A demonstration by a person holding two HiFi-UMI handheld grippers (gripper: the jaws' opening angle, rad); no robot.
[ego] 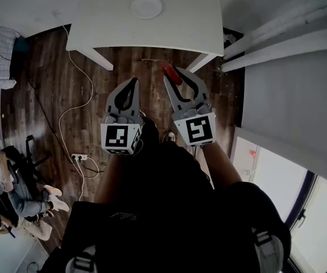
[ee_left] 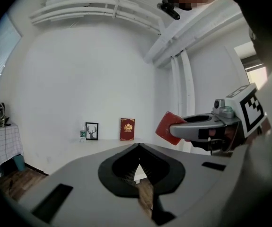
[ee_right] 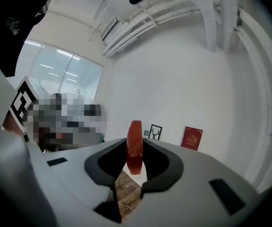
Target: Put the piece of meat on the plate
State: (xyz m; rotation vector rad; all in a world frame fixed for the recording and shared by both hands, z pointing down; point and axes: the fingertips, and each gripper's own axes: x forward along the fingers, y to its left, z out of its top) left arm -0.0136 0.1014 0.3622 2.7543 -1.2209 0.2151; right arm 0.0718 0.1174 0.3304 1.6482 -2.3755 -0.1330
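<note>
Half done: the right claw (ego: 176, 75) pinched the flat red piece of meat (ee_right: 135, 145), the left claw (ego: 132, 83) sat pressed together, and the round white plate (ego: 147, 7), back from the white surface's (ego: 106, 16) near edge, lay bare.

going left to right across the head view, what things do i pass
seated person → power strip → left gripper → right gripper holding the piece of meat → white pipes

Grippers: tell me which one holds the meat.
The right gripper: its jaws clamp the red meat, while the left gripper is shut on nothing.
</note>
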